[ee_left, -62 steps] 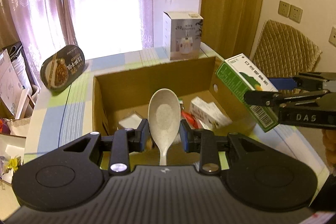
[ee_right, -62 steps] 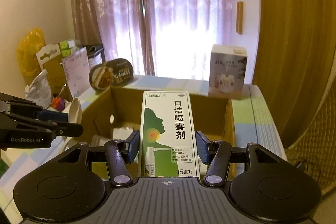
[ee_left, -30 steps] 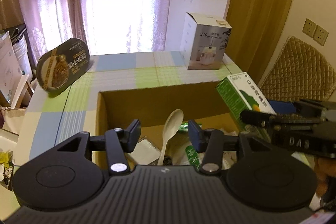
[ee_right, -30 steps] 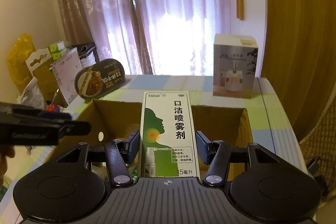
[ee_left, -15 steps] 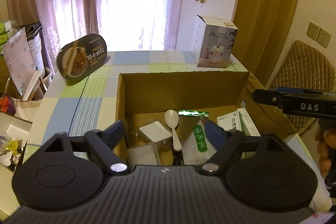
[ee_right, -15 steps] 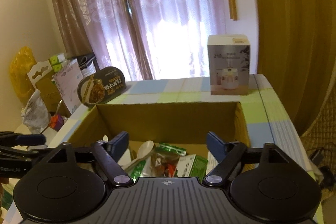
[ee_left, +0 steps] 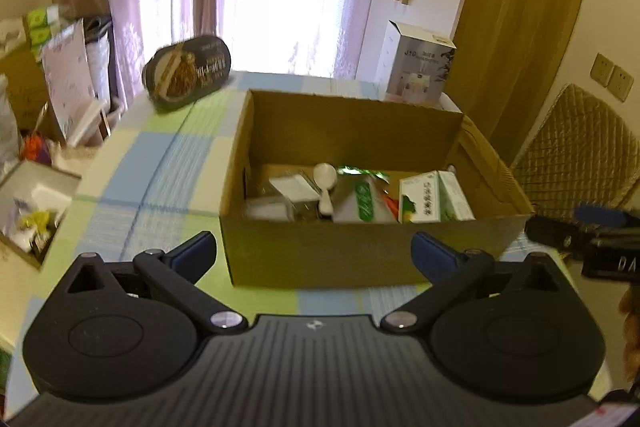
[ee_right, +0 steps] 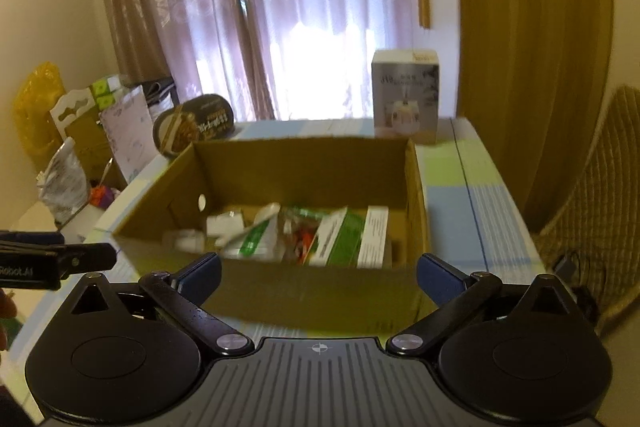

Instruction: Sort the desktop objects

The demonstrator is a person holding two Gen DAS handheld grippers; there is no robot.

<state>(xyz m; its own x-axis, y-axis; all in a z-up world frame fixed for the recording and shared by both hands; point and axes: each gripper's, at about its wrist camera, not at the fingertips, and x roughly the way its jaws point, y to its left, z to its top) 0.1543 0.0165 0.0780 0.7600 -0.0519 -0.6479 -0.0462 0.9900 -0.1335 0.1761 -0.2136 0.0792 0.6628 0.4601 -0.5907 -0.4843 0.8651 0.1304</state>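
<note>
Both drops made: pale plastic spoon (ee_left: 325,175) and green-and-white spray carton (ee_left: 419,198) now lie in the brown cardboard box (ee_left: 320,259); left gripper (ee_left: 314,247) and right gripper (ee_right: 319,271) pull back, jaws wide, empty

"J10" on white carton (ee_left: 420,65), "Robot.AI" on left tongs (ee_right: 52,261) (partly cut off)

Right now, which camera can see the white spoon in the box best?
The left wrist view. There the white spoon lies in the cardboard box with bowl and handle both showing, only slightly blurred. In the right wrist view the spoon is a smeared pale shape among the packets, hard to pick out.
</note>
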